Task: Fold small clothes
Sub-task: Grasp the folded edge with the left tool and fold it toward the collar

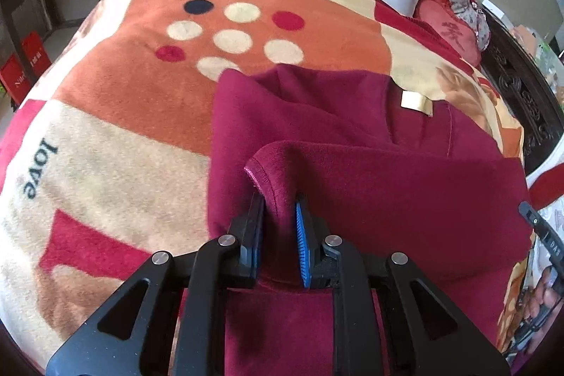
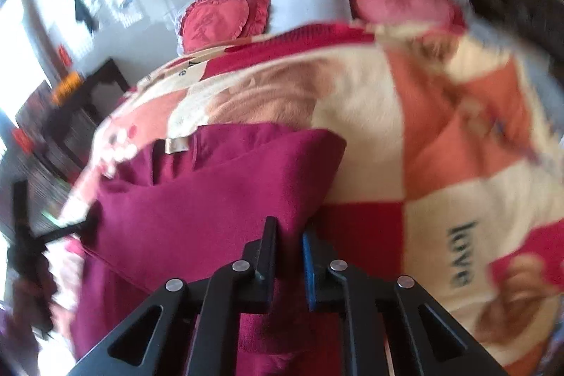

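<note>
Both claws clamp the maroon fleece garment on the bed blanket: left gripper, right gripper. Uneven pulling likely skews the fold; fleece may slip.

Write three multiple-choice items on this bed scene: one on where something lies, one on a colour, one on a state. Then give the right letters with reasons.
1. Where does the pale label sit?
A. On the garment, beyond the lifted fold
B. On the dark side table
C. On a red cushion

2. What colour is the garment?
A. Navy
B. Dark magenta-red
C. White

3. What is the left hand-held gripper doing?
A. Hanging open above the blanket
B. Closed on a hemmed edge of the garment
C. Closed on a pillow

Answers: 1 A, the label lies on the cloth beyond the fold. 2 B, both views show that colour. 3 B, cloth is pinched between its pads, over the patterned blanket.
</note>
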A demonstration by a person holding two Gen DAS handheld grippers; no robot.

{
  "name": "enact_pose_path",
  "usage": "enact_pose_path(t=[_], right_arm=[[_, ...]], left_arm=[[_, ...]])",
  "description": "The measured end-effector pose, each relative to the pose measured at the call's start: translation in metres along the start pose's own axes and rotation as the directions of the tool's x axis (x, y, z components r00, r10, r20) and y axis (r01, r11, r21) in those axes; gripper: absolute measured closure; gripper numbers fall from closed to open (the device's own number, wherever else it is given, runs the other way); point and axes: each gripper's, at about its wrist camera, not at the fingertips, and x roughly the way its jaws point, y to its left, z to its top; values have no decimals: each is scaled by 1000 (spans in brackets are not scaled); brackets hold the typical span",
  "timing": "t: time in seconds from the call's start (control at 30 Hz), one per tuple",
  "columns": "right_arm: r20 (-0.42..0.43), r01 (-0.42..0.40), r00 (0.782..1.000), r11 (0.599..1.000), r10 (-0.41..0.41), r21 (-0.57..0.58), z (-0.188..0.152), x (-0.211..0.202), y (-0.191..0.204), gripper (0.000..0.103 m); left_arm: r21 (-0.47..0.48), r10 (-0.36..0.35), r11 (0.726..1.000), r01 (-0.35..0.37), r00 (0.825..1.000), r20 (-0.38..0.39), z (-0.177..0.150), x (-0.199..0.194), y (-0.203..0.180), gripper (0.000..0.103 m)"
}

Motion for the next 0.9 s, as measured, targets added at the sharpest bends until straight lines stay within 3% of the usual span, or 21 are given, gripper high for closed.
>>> enact_pose_path(t=[0.07, 0.13, 0.17, 0.27, 0.33, 0.4, 0.5, 0.6, 0.67, 0.77, 0.87, 0.9], right_arm=[[14, 67, 998, 996, -66, -56, -5, 0, 6, 92], [-39, 99, 994, 993, -102, -65, -12, 18, 3, 92], [-67, 89, 994, 996, -91, -30, -15, 25, -6, 91], [-56, 32, 998, 984, -22, 175, -15, 18, -38, 69], [-8, 36, 999, 976, -36, 216, -15, 0, -43, 69], [19, -26, 1000, 988, 23, 155, -16, -15, -28, 69], [-15, -66, 998, 997, 66, 27, -24, -17, 0, 69], [-95, 25, 995, 998, -30, -55, -39, 3, 8, 75], [-117, 81, 989, 996, -84, -32, -44, 13, -5, 75], [-118, 54, 992, 997, -47, 55, -40, 4, -20, 75], [-63, 70, 996, 997, -68, 36, -28, -11, -20, 74], [-42, 48, 998, 998, -47, 31, -23, -14, -17, 69]], left_arm=[[24, 22, 999, -22, 1000, -1, 0, 5, -5, 87], [34, 31, 999, -30, 1000, -3, 0, 9, -7, 86], [31, 28, 999, -28, 1000, -3, 0, 9, -6, 86], [14, 16, 1000, -16, 1000, -1, 0, 6, -1, 82], [3, 8, 1000, -8, 1000, -2, 1, 6, 1, 81], [0, 14, 1000, -14, 1000, 2, 0, 6, 0, 81], [11, 25, 1000, -25, 1000, 9, -3, 6, -5, 75], [34, 42, 999, -42, 999, 7, -5, 5, -10, 70], [52, 50, 997, -50, 999, 9, -5, 1, -13, 65], [77, 59, 995, -62, 997, 41, -5, -10, -16, 56], [87, 69, 993, -76, 995, 78, -2, -16, -20, 56], [88, 71, 993, -78, 994, 82, -2, -16, -21, 56]])
